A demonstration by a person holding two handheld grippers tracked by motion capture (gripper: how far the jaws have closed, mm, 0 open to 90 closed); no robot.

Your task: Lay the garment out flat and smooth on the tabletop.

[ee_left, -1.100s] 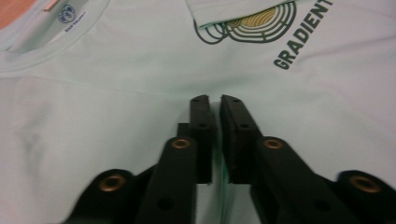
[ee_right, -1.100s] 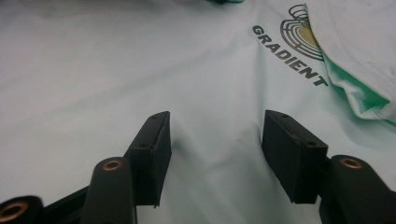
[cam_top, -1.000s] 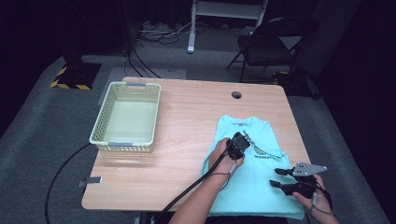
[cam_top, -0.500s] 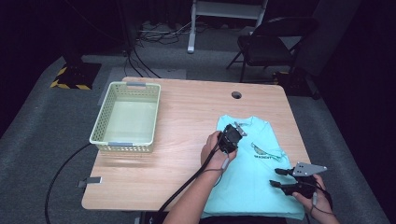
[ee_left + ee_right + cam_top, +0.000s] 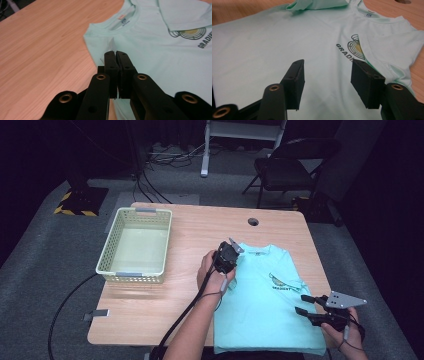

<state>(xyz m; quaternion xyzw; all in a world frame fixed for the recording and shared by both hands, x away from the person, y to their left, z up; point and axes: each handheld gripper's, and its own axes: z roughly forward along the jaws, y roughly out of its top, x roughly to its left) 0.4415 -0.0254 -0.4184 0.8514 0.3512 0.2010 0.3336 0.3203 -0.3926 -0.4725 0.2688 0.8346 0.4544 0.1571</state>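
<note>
Left gripper [image 5: 231,251]: jaws pressed together, pinching the shirt [image 5: 260,305] fabric at its left shoulder edge, just beside the collar [image 5: 117,23]. Since a second ago the left gripper has moved from over the shirt's chest out toward its left edge and risen a little; a small ridge of cloth is pulled up at the tips. Right gripper [image 5: 306,304]: jaws spread, nothing between them, over the shirt's lower right part, place unchanged. Shirt lies flat, face up, on the table [image 5: 200,227], right of the basket [image 5: 135,245].
</note>
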